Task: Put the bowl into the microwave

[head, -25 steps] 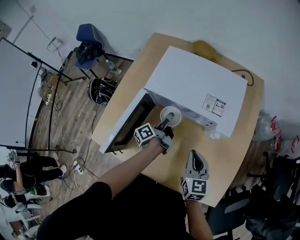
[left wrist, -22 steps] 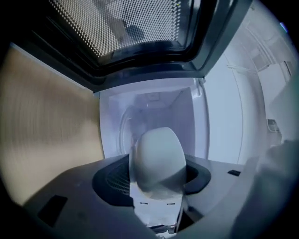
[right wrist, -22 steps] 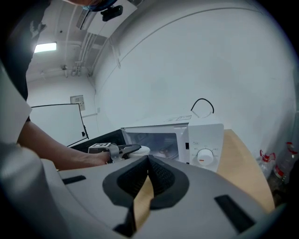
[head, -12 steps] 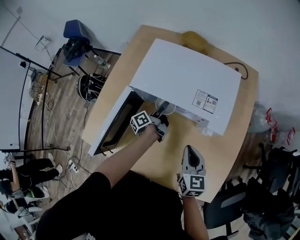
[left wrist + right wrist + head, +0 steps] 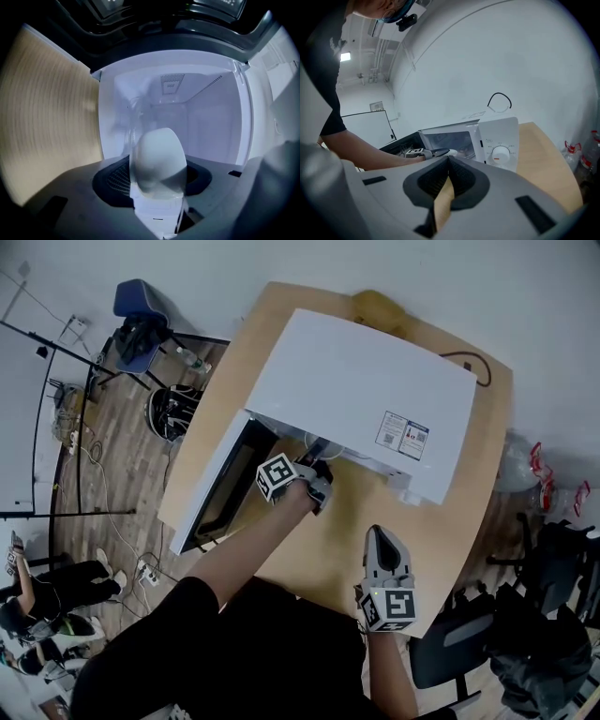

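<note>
Left gripper (image 5: 315,456) clamps white bowl (image 5: 157,159) at open microwave (image 5: 366,390) mouth; right gripper (image 5: 380,538) jaws closed, empty, above near table (image 5: 342,540) edge.

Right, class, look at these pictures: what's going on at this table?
A person works with a hand-held gripper in each hand. The left hand-held gripper is clamped on the rim of a white bowl and holds it in the mouth of the white microwave, whose door stands open. The bowl is not yet released. The right hand-held gripper is shut and empty, over the wooden table, apart from the microwave.
</note>
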`<state>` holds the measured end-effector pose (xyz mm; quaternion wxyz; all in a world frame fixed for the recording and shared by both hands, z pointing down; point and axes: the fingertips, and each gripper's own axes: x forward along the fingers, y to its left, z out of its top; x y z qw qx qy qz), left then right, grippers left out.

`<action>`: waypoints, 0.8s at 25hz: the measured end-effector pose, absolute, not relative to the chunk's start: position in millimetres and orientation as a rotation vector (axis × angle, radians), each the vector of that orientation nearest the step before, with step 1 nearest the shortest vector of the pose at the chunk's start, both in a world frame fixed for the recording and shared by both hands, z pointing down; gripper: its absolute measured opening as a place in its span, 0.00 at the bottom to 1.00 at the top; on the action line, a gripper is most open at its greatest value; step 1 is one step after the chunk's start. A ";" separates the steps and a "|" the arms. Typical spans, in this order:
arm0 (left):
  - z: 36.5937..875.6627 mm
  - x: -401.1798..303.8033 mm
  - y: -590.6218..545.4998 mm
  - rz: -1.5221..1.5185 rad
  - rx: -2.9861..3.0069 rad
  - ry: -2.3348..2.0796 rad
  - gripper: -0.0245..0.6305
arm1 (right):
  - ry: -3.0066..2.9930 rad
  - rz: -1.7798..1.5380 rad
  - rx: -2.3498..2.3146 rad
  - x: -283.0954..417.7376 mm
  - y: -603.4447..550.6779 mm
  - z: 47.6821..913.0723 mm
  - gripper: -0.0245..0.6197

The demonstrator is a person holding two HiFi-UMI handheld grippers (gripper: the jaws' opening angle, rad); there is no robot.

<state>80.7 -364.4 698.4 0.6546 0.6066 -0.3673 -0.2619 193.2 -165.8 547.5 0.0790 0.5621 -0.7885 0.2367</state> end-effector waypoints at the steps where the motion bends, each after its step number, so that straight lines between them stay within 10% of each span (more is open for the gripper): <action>1: 698.3 80.8 -364.3 -0.593 1.373 -0.837 0.40 | -2.368 0.717 1.671 190.6 -165.1 548.0 0.13; 20: 688.9 87.7 -372.1 -0.462 1.477 -1.024 0.40 | -2.350 0.779 1.646 191.3 -151.7 558.0 0.13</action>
